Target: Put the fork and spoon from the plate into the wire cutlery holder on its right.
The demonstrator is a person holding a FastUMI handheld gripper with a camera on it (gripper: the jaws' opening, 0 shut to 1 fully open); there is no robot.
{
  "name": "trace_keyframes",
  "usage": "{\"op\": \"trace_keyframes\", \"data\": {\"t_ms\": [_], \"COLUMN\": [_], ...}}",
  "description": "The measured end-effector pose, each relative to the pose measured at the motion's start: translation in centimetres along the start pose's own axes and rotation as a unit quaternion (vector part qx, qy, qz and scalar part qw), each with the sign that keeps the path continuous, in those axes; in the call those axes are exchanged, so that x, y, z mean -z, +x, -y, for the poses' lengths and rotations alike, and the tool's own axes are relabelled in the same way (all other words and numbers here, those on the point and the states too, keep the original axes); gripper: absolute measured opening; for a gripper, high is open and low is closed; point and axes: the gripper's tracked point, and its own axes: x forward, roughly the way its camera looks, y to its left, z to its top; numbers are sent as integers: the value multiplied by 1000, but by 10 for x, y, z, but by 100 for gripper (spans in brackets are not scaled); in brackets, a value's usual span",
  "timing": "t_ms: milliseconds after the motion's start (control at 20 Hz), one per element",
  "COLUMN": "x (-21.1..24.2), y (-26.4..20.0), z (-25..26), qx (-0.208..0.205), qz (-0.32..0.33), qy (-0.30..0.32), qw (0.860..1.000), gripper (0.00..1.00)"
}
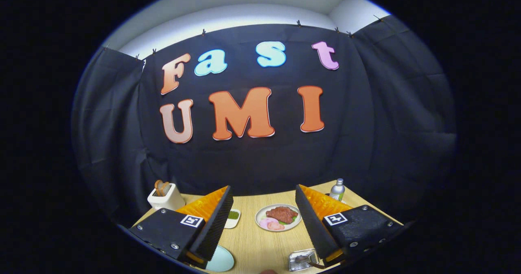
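My gripper (263, 189) is open, and its two black-padded fingers (213, 225) stand wide apart above the wooden table (260, 245). A pale blue plate (221, 260) lies close below, mostly hidden under the left finger; I cannot make out a fork or spoon on it. To its right, beside the base of the right finger, stands the silvery wire cutlery holder (300, 260). A thin dark handle-like piece shows at the holder's right side, too small to identify. Nothing is between the fingers.
Beyond the fingers sits a white plate with meat and pink slices (278, 218). A small white dish with something green (233, 218) is beside the left finger. A white toaster with bread (165, 196) stands at the back left. A small bottle (337, 189) stands at the back right.
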Motion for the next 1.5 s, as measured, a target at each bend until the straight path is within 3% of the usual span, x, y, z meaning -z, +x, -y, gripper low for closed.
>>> {"op": "trace_keyframes", "data": {"t_ms": [200,600,750,850,1100,1500], "x": [15,95,132,167,257,354], "y": [6,3,1,-3,-21,-48], "z": [-30,-127,-157,-169,-191,-205], "qx": [11,-66,-97,-113,-137,-151], "qz": [-1,-109,-168,-230,-381,-520], "qy": [-9,-30,-42,-51,-76,-113], "qw": [1000,991,980,965,911,833], "gripper": [92,93,93,93,94,93]}}
